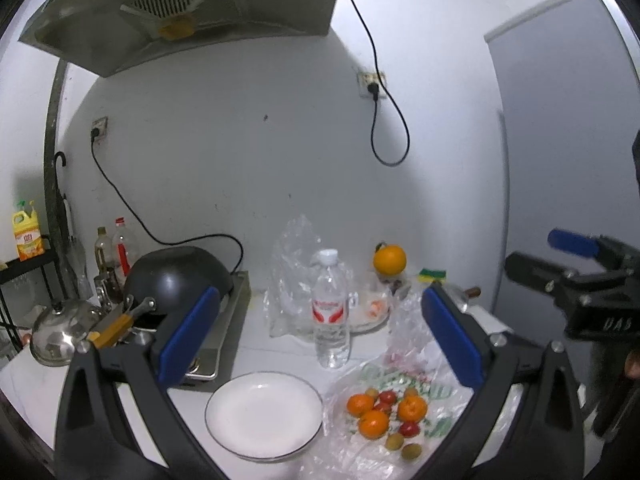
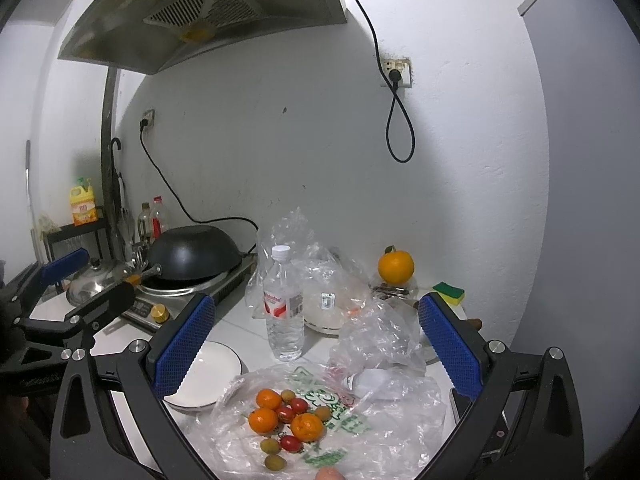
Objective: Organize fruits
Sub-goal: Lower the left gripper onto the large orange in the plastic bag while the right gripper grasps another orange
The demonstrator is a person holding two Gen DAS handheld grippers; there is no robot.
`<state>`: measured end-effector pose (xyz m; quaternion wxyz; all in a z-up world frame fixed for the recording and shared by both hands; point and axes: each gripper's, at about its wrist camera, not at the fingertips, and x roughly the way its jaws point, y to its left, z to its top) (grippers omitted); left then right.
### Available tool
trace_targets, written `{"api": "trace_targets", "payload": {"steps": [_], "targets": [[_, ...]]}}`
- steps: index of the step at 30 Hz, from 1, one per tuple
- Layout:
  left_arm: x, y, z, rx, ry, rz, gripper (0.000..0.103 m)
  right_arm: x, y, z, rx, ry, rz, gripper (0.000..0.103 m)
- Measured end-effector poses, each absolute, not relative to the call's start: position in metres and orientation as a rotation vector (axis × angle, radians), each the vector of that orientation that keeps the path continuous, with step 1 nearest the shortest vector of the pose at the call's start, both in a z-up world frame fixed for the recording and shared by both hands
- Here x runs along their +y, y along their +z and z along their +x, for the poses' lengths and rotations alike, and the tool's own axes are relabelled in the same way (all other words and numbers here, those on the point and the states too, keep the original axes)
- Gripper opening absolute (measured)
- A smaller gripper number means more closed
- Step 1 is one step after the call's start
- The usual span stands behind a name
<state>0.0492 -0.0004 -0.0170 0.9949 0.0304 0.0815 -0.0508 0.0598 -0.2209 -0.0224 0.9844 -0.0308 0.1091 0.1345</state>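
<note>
Three small oranges (image 1: 373, 423) (image 2: 263, 420), red cherry tomatoes (image 1: 409, 429) (image 2: 291, 443) and small green fruits (image 1: 411, 451) (image 2: 275, 462) lie on a flattened plastic bag (image 1: 400, 392) (image 2: 360, 420) on the white counter. An empty white plate (image 1: 264, 416) (image 2: 212, 368) sits left of the bag. A large orange (image 1: 389, 259) (image 2: 395, 266) stands at the back. My left gripper (image 1: 320, 336) is open, above the plate and bag. My right gripper (image 2: 316, 344) is open, above the fruit; it also shows in the left wrist view (image 1: 560, 256).
A water bottle (image 1: 330, 308) (image 2: 283, 304) stands behind the plate. More crumpled plastic bags (image 2: 380, 332), a black wok (image 1: 176, 280) on a cooker, a steel kettle (image 1: 60, 328), a sponge (image 2: 449, 292), oil bottles and a wall surround the spot.
</note>
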Motion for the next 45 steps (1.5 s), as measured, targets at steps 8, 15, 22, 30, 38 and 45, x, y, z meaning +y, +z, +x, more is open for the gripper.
{"api": "trace_targets", "payload": {"steps": [8,15,22,30,38,45], "targets": [[-0.011,-0.067,0.074,0.331,-0.126,0.143,0.102,-0.236,-0.066,0.085,0.363,0.218,-0.086,0.103],[-0.019,-0.106,0.094,0.437,-0.160,0.178,0.101,-0.236,-0.103,0.103,0.459,0.245,-0.096,0.102],[-0.039,-0.137,0.110,0.533,-0.225,0.215,0.094,-0.235,-0.141,0.129,0.582,0.282,-0.087,0.078],[-0.053,-0.163,0.136,0.632,-0.268,0.234,0.078,-0.232,-0.170,0.157,0.684,0.342,-0.052,0.067],[-0.062,-0.188,0.163,0.713,-0.306,0.227,0.067,-0.222,-0.196,0.179,0.762,0.404,-0.048,0.060],[-0.067,-0.209,0.181,0.784,-0.323,0.245,0.055,-0.215,-0.204,0.192,0.793,0.442,-0.027,0.060]]}}
